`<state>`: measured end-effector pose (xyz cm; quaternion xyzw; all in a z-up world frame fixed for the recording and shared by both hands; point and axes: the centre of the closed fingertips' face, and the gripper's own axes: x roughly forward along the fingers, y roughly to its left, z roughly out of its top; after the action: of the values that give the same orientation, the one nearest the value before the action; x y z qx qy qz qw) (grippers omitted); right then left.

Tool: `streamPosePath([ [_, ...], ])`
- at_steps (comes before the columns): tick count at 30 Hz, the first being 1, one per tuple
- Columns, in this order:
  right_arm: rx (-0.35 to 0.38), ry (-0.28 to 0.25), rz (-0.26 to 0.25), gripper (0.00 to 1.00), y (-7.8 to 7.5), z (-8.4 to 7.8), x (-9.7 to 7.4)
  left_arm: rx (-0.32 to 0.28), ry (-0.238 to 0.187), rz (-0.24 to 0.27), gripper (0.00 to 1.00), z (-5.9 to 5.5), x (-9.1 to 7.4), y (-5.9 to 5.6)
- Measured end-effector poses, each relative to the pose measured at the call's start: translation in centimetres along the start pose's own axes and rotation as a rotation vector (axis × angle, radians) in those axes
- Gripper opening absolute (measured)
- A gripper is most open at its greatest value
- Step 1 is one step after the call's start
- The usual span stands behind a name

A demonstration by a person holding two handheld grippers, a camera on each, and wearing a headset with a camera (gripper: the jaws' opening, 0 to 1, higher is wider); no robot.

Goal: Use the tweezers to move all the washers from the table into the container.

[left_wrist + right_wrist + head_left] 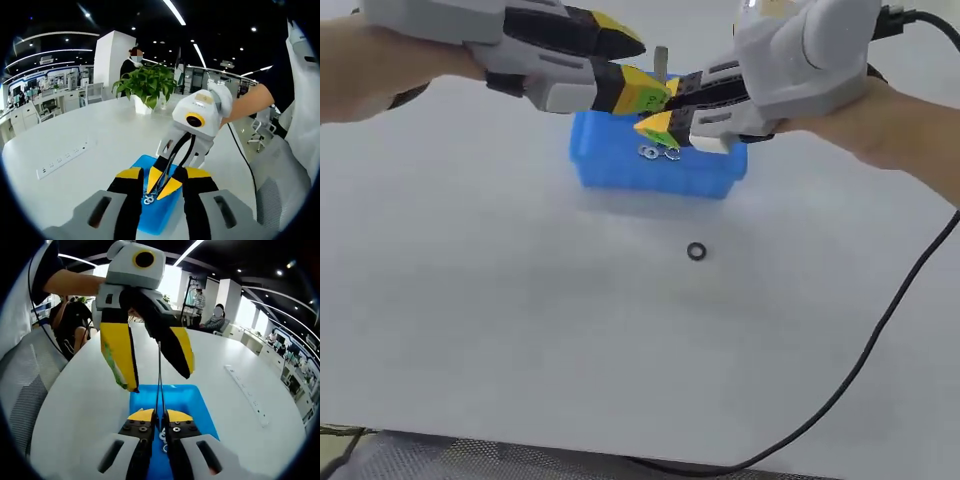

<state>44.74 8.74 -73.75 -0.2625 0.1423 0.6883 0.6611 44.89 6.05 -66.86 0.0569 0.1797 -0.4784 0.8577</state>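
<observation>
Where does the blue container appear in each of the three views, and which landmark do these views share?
Head view: the blue container sits at the top centre.
Left gripper view: it is at the bottom centre.
Right gripper view: it is at the lower centre.
Shared landmark: the washers lying inside it.

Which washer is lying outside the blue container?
The dark washer, alone on the white table on the near side of the container; the other washers lie inside it.
</observation>
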Motion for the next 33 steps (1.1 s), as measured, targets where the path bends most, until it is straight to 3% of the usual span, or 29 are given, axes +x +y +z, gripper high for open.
streamPosePath([
  [2,0.001,-0.002,0.003,0.09,0.0,0.0,0.0,0.009,0.003,-0.012,0.2,0.0,0.1,-0.2],
  [9,-0.005,-0.005,0.022,0.09,0.6,0.2,0.1,-0.005,-0.01,-0.065,0.18,0.6,0.6,-0.8],
  [14,-0.009,-0.012,0.028,0.09,0.7,0.6,0.1,0.085,-0.011,-0.102,0.09,0.8,1.0,-1.4],
  [19,-0.018,-0.009,0.032,0.09,0.7,0.6,0.1,0.094,0.006,-0.097,0.08,0.6,1.0,-1.0],
  [22,-0.028,-0.004,0.033,0.09,0.7,0.5,0.2,0.144,0.019,-0.103,0.06,0.5,0.9,-1.0],
  [33,-0.025,-0.022,0.0,0.14,0.0,1.1,-0.2,0.225,-0.018,-0.095,0.05,1.7,0.7,-0.9],
])
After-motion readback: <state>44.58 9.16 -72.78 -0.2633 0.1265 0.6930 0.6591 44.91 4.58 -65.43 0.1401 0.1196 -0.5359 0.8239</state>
